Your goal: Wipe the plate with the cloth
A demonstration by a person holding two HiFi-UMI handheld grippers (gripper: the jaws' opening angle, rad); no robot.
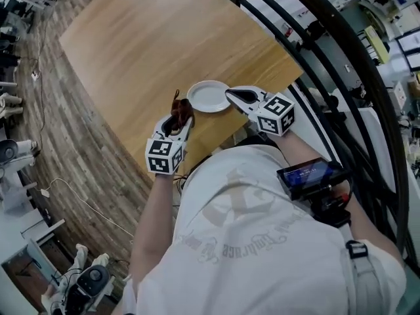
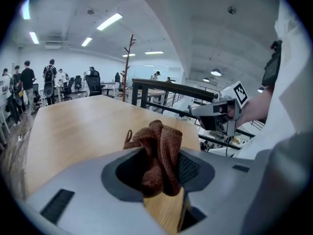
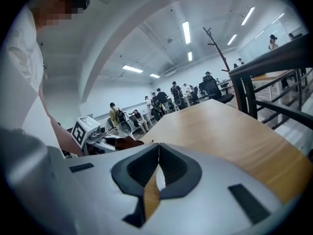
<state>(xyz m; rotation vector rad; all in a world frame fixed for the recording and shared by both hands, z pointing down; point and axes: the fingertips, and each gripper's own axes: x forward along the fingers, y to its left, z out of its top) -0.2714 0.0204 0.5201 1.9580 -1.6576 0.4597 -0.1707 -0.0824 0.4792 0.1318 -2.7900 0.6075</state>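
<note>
A small white plate sits near the front edge of the wooden table. My right gripper is shut on the plate's right rim; in the right gripper view a thin white sliver of plate shows between the closed pads. My left gripper is just left of the plate, shut on a bunched brown cloth. In the left gripper view the cloth stands up out of the jaws. The cloth is beside the plate, and I cannot tell whether they touch.
Black metal railings curve along the table's right side. The table edge runs close to the person's body. Desks, chairs and several people fill the far room. Wood floor lies left of the table.
</note>
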